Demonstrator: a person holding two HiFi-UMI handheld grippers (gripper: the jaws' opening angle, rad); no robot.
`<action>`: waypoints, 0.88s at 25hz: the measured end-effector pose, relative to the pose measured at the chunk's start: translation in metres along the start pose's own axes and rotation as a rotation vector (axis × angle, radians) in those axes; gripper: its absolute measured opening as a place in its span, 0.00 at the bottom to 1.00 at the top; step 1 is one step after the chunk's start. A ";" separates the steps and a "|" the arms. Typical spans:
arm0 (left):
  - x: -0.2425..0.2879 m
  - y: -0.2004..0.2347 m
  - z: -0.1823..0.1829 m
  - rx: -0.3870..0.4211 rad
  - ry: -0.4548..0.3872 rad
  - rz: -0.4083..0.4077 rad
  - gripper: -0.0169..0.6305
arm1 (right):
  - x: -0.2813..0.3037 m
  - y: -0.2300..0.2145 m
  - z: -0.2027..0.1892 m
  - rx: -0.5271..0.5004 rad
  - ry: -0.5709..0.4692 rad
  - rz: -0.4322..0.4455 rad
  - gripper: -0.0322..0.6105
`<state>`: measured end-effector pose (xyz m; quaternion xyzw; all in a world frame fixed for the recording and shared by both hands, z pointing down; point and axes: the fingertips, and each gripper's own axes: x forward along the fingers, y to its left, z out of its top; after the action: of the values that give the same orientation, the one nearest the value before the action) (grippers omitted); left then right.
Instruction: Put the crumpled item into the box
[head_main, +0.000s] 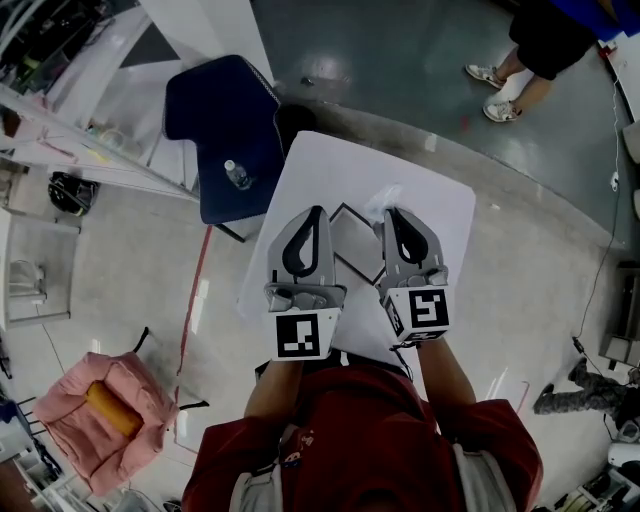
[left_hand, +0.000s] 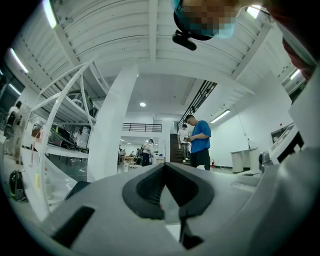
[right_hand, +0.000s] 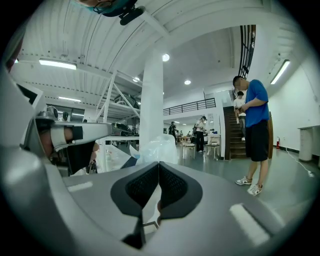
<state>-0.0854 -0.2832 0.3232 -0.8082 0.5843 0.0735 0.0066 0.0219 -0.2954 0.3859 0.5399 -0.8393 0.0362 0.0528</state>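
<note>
A white table (head_main: 440, 215) lies below me with both grippers held side by side over it. Between them shows part of a white box (head_main: 350, 232) with dark edges, largely hidden by the grippers. A crumpled clear item (head_main: 382, 198) lies on the table just beyond the tip of my right gripper (head_main: 392, 213). The right gripper view has that crumpled item (right_hand: 158, 146) straight ahead of the right gripper (right_hand: 159, 163), whose jaws are shut and empty. My left gripper (head_main: 318, 211) is left of the box. Its jaws (left_hand: 164, 166) meet at the tips with nothing between them.
A dark blue chair (head_main: 225, 120) with a water bottle (head_main: 236, 174) on it stands against the table's far left corner. A pink bag (head_main: 95, 410) sits on the floor at lower left. A person (head_main: 535, 45) stands beyond the table. A white pillar (left_hand: 112, 135) rises ahead.
</note>
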 end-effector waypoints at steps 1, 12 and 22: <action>0.002 0.003 -0.002 -0.002 0.004 0.000 0.03 | 0.003 0.001 -0.005 -0.003 0.018 0.003 0.05; 0.012 0.017 -0.023 -0.007 0.013 -0.018 0.03 | 0.031 0.009 -0.058 -0.012 0.173 0.041 0.05; 0.015 0.037 -0.040 -0.014 0.025 -0.013 0.03 | 0.053 0.027 -0.118 -0.025 0.335 0.091 0.05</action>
<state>-0.1117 -0.3128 0.3643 -0.8128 0.5785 0.0677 -0.0058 -0.0184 -0.3182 0.5096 0.4871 -0.8427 0.1175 0.1968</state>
